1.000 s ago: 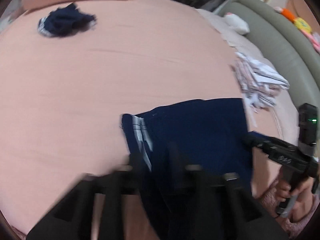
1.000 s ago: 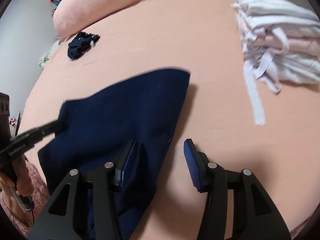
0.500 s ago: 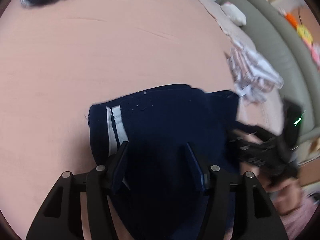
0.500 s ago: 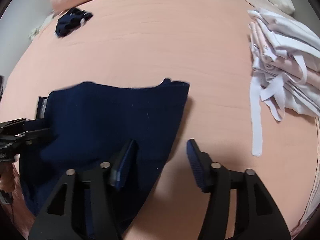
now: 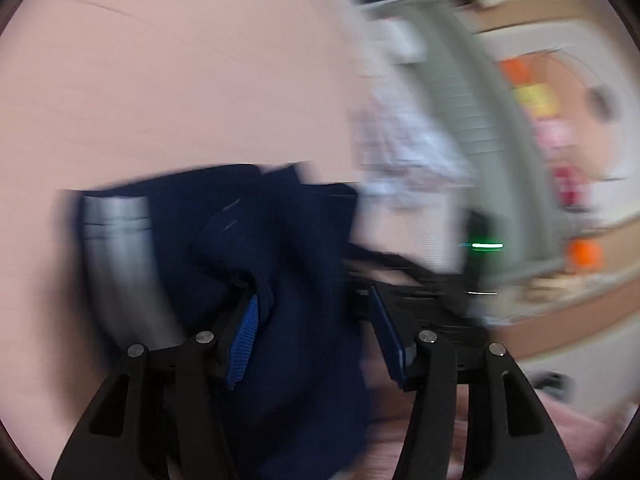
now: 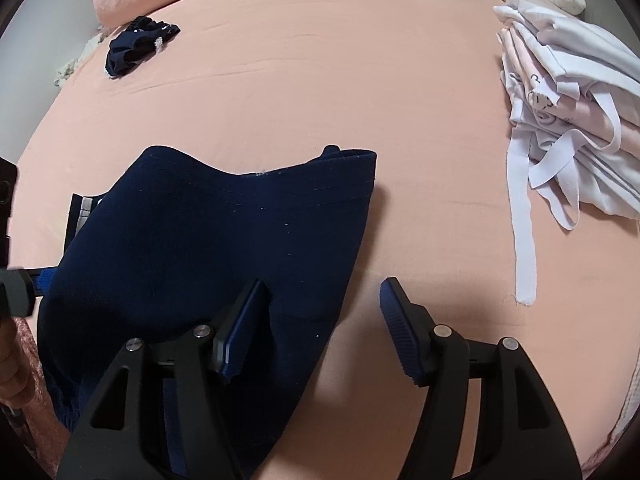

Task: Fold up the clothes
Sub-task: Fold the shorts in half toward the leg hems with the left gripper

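Blur — navy garment (image 5: 304, 264) edges indistinct

The left wrist view is smeared by blur; beyond the navy garment (image 5: 304, 264), the background cannot be made out.

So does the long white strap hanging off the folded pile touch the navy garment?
Apart. The right wrist view shows the white strap lying on the pink sheet, with a bare band of sheet between it and the navy garment's right edge.
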A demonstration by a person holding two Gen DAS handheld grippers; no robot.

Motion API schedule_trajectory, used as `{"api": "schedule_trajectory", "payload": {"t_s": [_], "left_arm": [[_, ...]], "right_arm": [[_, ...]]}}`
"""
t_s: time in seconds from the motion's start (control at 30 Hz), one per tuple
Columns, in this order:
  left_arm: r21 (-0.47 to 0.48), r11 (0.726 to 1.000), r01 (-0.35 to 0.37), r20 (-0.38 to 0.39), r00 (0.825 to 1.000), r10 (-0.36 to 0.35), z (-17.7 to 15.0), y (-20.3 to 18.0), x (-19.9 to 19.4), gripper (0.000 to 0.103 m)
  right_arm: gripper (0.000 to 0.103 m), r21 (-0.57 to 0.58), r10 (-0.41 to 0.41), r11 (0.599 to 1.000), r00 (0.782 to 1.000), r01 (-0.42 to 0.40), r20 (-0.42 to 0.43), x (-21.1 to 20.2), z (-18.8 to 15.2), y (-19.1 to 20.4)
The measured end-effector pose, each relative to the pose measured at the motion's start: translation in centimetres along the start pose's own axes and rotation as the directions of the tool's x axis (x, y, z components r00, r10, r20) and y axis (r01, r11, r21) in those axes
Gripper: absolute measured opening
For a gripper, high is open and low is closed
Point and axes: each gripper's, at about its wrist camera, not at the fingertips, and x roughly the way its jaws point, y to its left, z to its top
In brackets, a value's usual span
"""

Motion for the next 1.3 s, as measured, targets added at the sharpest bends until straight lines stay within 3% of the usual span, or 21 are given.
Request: {"api": "schedule_trajectory", "payload": {"t_s": [0.03,0.1,0.2,0.27,0.37,0.43,0.5,0.57,0.67,0.77,0.93,1.0,1.07,1.1,1.13,1.2,1.27,1.3], "left_arm": [[-0.010,0.994,-0.113,-0.030,0.993,0.112,0.0,0.8,0.0,0.051],[-0.058,0.998,-0.012,-0.039,0.999,0.009,-0.2,1.7,-0.6,0.052],[-0.047,0.992,0.116,-0.069,0.991,-0.119,-0.6,1.0,0.8,0.052],[-0.041,0.990,0.137,-0.044,0.989,-0.138,-0.5,0.2,1.7,0.051],[-0.062,0.984,0.169,0.009,0.986,-0.169,0.1,-0.1,2.4,0.036],[-0.118,0.965,0.233,0.063,0.972,-0.227,0.2,1.1,1.3,0.027],[-0.130,0.959,0.252,0.119,0.964,-0.237,0.1,1.9,-0.4,0.018],[-0.112,0.972,0.207,0.147,0.971,-0.190,-0.1,1.7,-2.0,0.013],[-0.102,0.995,-0.001,0.139,0.990,0.016,-1.2,1.7,-3.8,0.008],[-0.090,0.975,-0.202,0.145,0.966,0.214,-2.1,1.9,-4.7,0.007],[-0.066,0.973,-0.220,0.204,0.952,0.229,-1.9,1.0,-6.0,0.007],[-0.057,0.972,-0.227,0.227,0.945,0.234,-1.8,0.7,-6.5,0.010],[-0.005,0.983,-0.182,0.214,0.960,0.179,-1.3,-0.2,-5.8,0.026],[0.006,0.982,-0.190,0.192,0.964,0.186,-1.1,-0.4,-4.9,0.052],[0.017,0.980,-0.199,0.170,0.966,0.193,-0.9,-0.6,-4.1,0.059],[0.021,0.976,-0.218,0.124,0.969,0.214,-0.5,-0.6,-2.4,0.059],[0.024,0.968,-0.250,0.104,0.964,0.246,-0.2,-0.1,-1.2,0.052],[0.034,0.961,-0.276,0.120,0.955,0.270,-0.1,-0.3,-1.2,0.029]], "right_arm": [[0.063,-0.001,-0.003,1.000,1.000,0.003,0.001,0.0,0.0,0.0],[0.063,0.000,-0.006,1.000,1.000,0.006,0.005,-0.1,0.0,0.0],[0.063,0.000,-0.012,1.000,1.000,0.012,0.010,-0.2,-0.1,-0.1],[0.063,-0.001,-0.012,1.000,1.000,0.012,0.009,-0.3,0.0,-0.1],[0.064,-0.002,-0.012,1.000,1.000,0.012,0.007,-0.4,0.0,-0.2],[0.064,-0.001,-0.010,1.000,1.000,0.010,0.010,-0.5,0.1,-0.4],[0.064,-0.001,-0.010,1.000,1.000,0.010,0.012,-0.6,0.1,-0.4],[0.064,0.002,-0.010,1.000,1.000,0.010,0.015,-0.8,0.0,-0.5],[0.064,0.012,-0.007,1.000,1.000,0.007,0.021,-1.2,-0.2,-0.6],[0.065,0.022,-0.004,1.000,1.000,0.004,0.027,-1.7,-0.4,-0.6],[0.064,0.038,0.000,0.999,0.999,-0.001,0.036,-2.5,-0.7,-0.7],[0.062,0.095,0.058,0.993,0.994,-0.067,0.097,-4.1,-0.9,-1.3],[0.062,0.152,0.116,0.978,0.979,-0.141,0.165,-5.9,-1.0,-2.0],[0.063,0.155,0.122,0.977,0.977,-0.149,0.174,-6.2,-1.0,-2.1],[0.063,0.145,0.109,0.980,0.980,-0.133,0.166,-6.2,-0.9,-1.7],[0.063,0.108,0.040,0.993,0.990,-0.055,0.134,-5.7,-0.7,-0.4],[0.063,0.087,-0.009,0.996,0.994,-0.001,0.113,-5.1,-0.7,0.2],[0.063,0.088,-0.017,0.996,0.995,0.008,0.103,-4.8,-1.0,0.3]]}}
